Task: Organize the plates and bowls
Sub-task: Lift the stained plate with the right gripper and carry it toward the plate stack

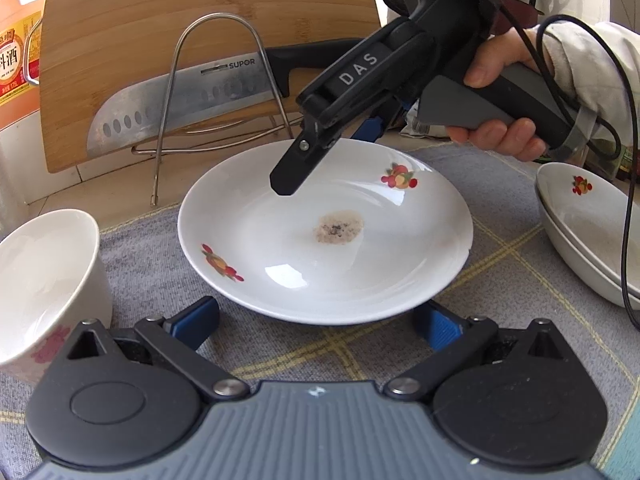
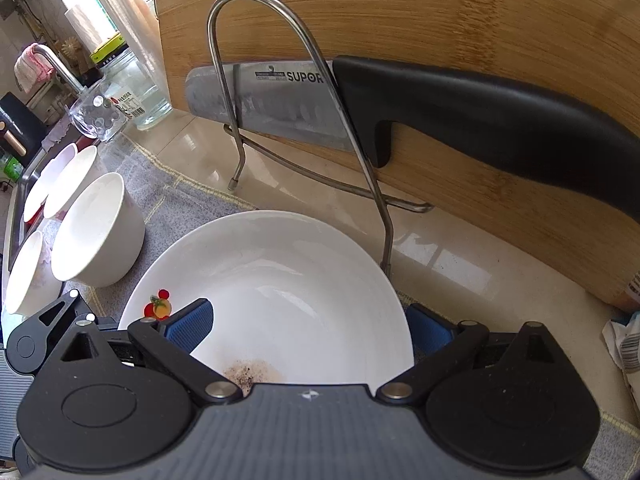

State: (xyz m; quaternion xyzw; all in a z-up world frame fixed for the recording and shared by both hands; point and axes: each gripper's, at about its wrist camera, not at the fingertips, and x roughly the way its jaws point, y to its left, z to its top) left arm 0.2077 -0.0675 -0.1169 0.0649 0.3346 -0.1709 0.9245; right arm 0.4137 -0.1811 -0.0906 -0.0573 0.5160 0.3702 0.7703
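Note:
A white plate (image 1: pixel 320 256) with fruit prints and a brown stain lies on the grey checked cloth (image 1: pixel 500 300). My left gripper (image 1: pixel 316 320) is open, its blue pads either side of the plate's near rim. My right gripper (image 1: pixel 320 160) hangs over the plate's far rim, one finger above it, one behind. In the right wrist view the right gripper (image 2: pixel 310 326) is open, straddling the plate (image 2: pixel 280 280). A white bowl (image 1: pixel 44 276) stands at left. Stacked plates (image 1: pixel 580 224) lie at right. Several white bowls (image 2: pixel 96 228) stand left of the plate.
A bamboo cutting board (image 1: pixel 160 20) leans behind on a wire rack (image 1: pixel 220 60), with a kitchen knife (image 1: pixel 180 100) against it. An orange bottle (image 1: pixel 16 60) stands far left. Glass jars (image 2: pixel 120 96) and a sink tap (image 2: pixel 52 64) are at the far left.

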